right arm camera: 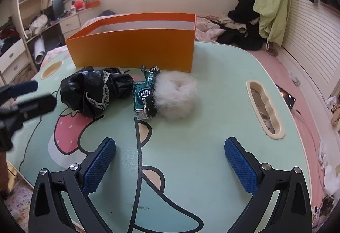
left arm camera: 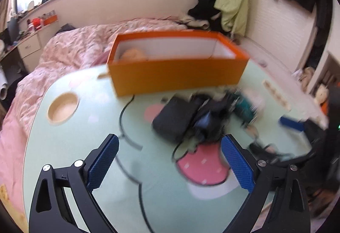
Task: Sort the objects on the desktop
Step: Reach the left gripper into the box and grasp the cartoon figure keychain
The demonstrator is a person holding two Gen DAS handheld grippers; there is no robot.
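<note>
Right tool [right arm camera: 170,160]: blue-padded fingers spread wide, nothing between them, poised over bare counter [right arm camera: 212,105].
Left tool [left arm camera: 169,160]: fingers likewise far apart and empty, above the printed strawberry; its view is motion-blurred.
Toy car [right arm camera: 144,92]: teal, tipped on its side, touching the white fluffy scrunchie [right arm camera: 175,94] on its right.
Black lace-trimmed cloth [right arm camera: 95,90]: crumpled just left of the car.
Black pouch [left arm camera: 174,118]: flat beside the cloth in the left view, blurred.
Orange box [right arm camera: 133,50]: open-topped, just behind the pile, at the counter's far edge; an orange-tan item lies inside, too blurred to name.
Bed [left arm camera: 70,50]: pink quilt beyond the counter.
</note>
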